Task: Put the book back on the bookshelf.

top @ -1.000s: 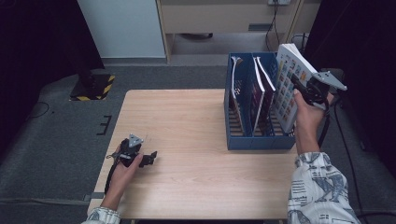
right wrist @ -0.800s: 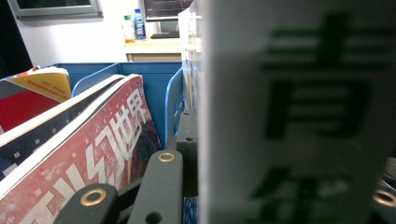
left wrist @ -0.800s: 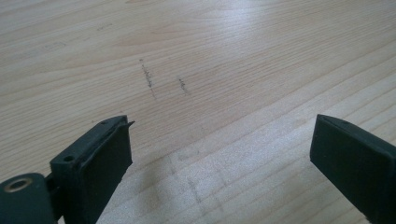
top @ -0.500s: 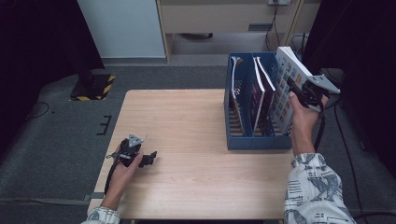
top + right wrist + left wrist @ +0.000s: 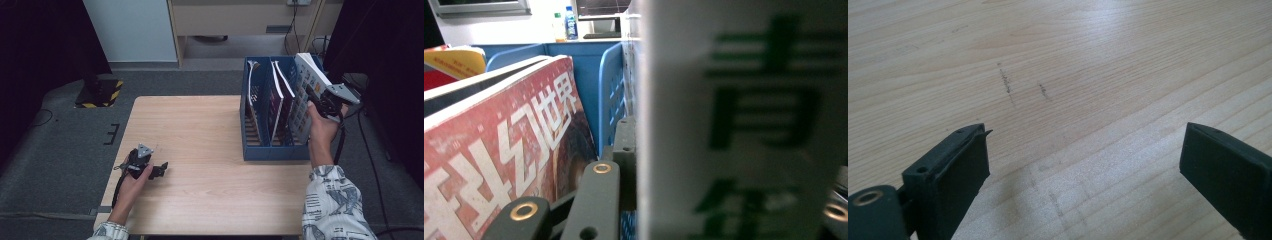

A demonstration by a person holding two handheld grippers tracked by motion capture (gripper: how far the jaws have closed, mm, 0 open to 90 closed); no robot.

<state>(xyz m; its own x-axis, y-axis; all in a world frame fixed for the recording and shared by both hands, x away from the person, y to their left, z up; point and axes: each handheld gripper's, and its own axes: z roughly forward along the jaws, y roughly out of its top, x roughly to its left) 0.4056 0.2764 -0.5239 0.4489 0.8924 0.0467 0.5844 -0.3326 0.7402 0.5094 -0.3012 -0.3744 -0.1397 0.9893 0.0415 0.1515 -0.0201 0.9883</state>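
My right gripper (image 5: 320,97) is clamped on a thick white book with a tiled picture cover (image 5: 304,95), holding it tilted in the rightmost slot of the blue plastic file rack (image 5: 272,150) at the right side of the pale wooden bench (image 5: 200,130). I judge the placing nearly done: the book's lower end is in the slot, but it is not yet upright or let go. Two other slots each hold a leaning book, one with a dark purple cover (image 5: 276,97). My left gripper (image 5: 161,169) rests open and empty on the bench.
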